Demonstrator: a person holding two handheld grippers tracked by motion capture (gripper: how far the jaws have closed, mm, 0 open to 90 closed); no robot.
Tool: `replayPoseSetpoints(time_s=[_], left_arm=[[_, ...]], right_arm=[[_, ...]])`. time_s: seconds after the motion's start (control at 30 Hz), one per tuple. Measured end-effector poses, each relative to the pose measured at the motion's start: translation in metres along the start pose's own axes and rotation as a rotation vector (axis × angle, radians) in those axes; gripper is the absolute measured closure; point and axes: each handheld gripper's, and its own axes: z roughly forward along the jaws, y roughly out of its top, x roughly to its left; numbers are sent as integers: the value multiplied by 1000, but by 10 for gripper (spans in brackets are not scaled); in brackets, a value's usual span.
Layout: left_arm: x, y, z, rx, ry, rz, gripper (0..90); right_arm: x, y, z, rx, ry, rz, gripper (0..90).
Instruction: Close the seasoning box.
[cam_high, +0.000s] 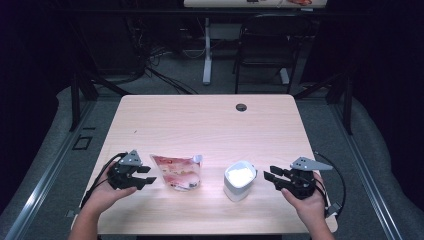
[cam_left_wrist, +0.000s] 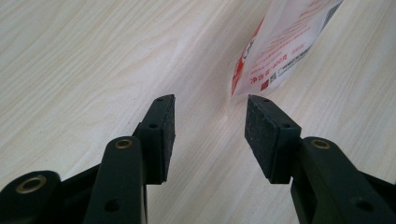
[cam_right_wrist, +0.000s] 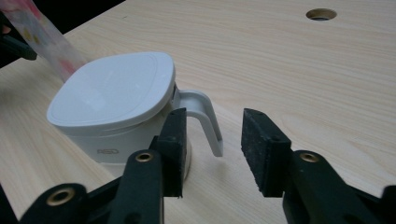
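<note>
So I've got a hand-held gripper in each hand, both down near my edge of the light wood surface (cam_high: 200, 120). My left hand-held gripper (cam_high: 146, 176) sits at the near left with its jaws spread wide and nothing clamped between them. Just to its right stands the red and white pouch (cam_high: 177, 171), a soft printed pack with a small spout at its top right corner. In the left gripper view the pouch's bottom corner (cam_left_wrist: 243, 88) hangs right above the tip of one pad (cam_left_wrist: 261, 128), close to it, but I can't tell if they actually touch. The gap between the pads has only bare wood behind it.

My right hand-held gripper (cam_high: 268, 175) is at the near right, pointing left toward the white lidded mug (cam_high: 239, 180), which stands upright on the surface between the pouch and that hand. Those jaws are wide apart too and grip nothing. In the right gripper view the mug's handle (cam_right_wrist: 205, 119) sticks out toward me and sits in the gap, just beside the left pad (cam_right_wrist: 175, 149) and clear of the other one. The lid (cam_right_wrist: 116, 91) is flat on top of the mug.

Far side of the surface has a small round cable hole (cam_high: 241, 107).
</note>
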Motion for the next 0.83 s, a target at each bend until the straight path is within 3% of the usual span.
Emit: replayPoseSetpoints(time_s=[0.2,0.43,0.53,0.83], left_arm=[[2,-2,1,-1,-4,-5,527],[3,-3,2,-5,5,-6,507],[3,-3,2,-4,5,-8,507],[6,-3,0,-6,14,-10,505]], right_arm=[[-6,-7,-1,-30,-57,11,513],[-21,-22,-2,-12,-137,36,464],[-26,-30,1,20,-145,56,465],[-29,-39,8,47,-163,74,457]])
